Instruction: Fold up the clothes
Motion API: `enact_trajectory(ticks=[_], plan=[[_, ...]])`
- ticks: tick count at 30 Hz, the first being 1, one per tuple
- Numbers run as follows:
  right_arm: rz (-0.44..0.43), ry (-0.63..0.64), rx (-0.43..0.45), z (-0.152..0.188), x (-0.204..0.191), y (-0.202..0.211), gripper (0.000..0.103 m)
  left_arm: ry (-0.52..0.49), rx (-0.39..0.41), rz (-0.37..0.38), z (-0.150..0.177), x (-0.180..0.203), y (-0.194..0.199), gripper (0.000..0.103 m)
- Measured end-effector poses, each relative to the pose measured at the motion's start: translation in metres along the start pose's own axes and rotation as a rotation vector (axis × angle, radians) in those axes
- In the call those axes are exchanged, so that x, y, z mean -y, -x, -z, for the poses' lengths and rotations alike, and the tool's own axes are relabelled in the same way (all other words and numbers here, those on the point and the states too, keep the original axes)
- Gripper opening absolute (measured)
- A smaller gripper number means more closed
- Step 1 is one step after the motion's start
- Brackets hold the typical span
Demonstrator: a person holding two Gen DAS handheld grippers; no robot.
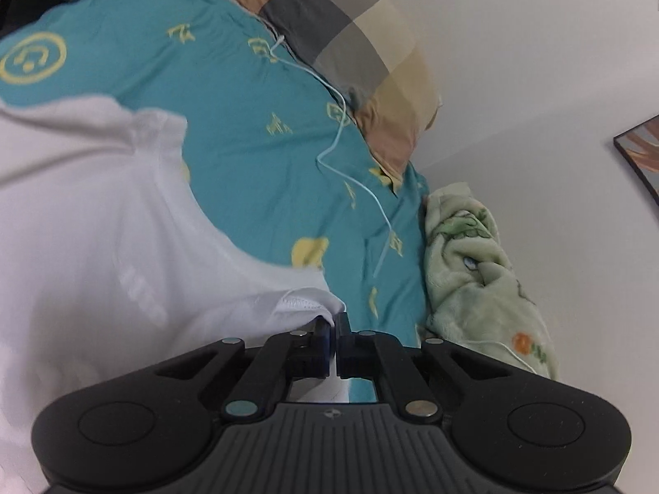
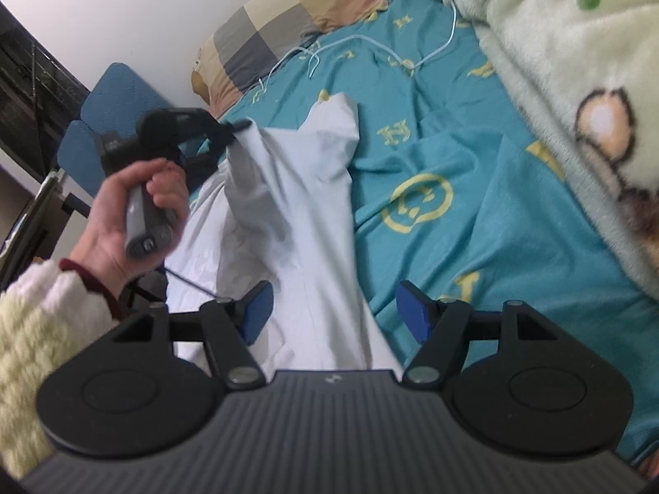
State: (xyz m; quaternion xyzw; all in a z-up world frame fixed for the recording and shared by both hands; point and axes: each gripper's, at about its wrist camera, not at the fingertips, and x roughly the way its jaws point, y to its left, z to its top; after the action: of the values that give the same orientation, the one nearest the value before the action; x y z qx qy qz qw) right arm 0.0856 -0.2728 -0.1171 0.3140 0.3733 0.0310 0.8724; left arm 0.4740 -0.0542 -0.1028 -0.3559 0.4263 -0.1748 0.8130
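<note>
A white garment [image 1: 103, 226] lies partly lifted over a teal bedsheet [image 1: 255, 131]. My left gripper [image 1: 333, 329] is shut on a hemmed edge of the white garment, which bunches between its blue pads. In the right wrist view the same garment [image 2: 296, 206] hangs from the left gripper [image 2: 241, 125], which a hand [image 2: 123, 214] holds up at the left. My right gripper [image 2: 333, 313] is open above the garment's lower part, its blue pads [image 2: 257, 313] wide apart and holding nothing.
A checked pillow [image 1: 354, 49] rests at the head of the bed against a white wall. A pale green fleece blanket [image 2: 556, 82] is heaped along the bed's side. A thin white cable [image 2: 370, 45] trails over the teal bedsheet [image 2: 473, 214]. A blue chair [image 2: 111, 119] stands beside the bed.
</note>
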Motion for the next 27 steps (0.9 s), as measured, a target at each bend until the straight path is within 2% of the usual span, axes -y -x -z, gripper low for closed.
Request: enact_trajectory(ticks=[4, 6, 7, 9, 10, 11, 12, 15, 18, 20, 27], plan=[[0.003, 0.001, -0.014, 0.002, 0.0, -0.006, 0.068, -0.053, 0.027, -0.15, -0.008, -0.026, -0.011, 0.003], [0.019, 0.003, -0.016, 0.002, 0.001, -0.009, 0.068, -0.043, 0.022, -0.174, -0.008, -0.041, -0.019, 0.003], [0.029, -0.001, -0.017, 0.002, 0.003, -0.011, 0.068, -0.04, 0.022, -0.159, -0.007, -0.046, -0.019, 0.006], [0.037, -0.009, -0.019, 0.001, 0.005, -0.014, 0.069, -0.043, 0.024, -0.101, 0.0, -0.05, -0.014, 0.022], [0.038, -0.007, -0.02, 0.0, 0.005, -0.016, 0.069, -0.049, 0.022, -0.075, 0.002, -0.05, -0.01, 0.037], [0.041, -0.001, -0.019, 0.0, 0.004, -0.017, 0.069, -0.066, 0.022, -0.056, 0.005, -0.049, -0.004, 0.043], [0.042, 0.003, -0.02, -0.001, 0.004, -0.018, 0.069, -0.092, 0.029, -0.037, 0.01, -0.046, 0.005, 0.043], [0.034, -0.001, -0.023, -0.001, 0.004, -0.017, 0.069, -0.172, 0.048, -0.001, 0.024, -0.041, 0.032, 0.052], [0.026, -0.002, -0.01, 0.0, 0.002, -0.011, 0.069, -0.268, 0.043, -0.014, 0.044, -0.038, 0.058, 0.054], [0.024, -0.007, -0.004, 0.001, 0.002, -0.008, 0.069, -0.343, 0.047, -0.052, 0.059, -0.038, 0.072, 0.052], [0.03, -0.008, -0.012, 0.002, 0.001, -0.009, 0.069, -0.781, -0.023, -0.257, 0.111, -0.019, 0.074, 0.045]])
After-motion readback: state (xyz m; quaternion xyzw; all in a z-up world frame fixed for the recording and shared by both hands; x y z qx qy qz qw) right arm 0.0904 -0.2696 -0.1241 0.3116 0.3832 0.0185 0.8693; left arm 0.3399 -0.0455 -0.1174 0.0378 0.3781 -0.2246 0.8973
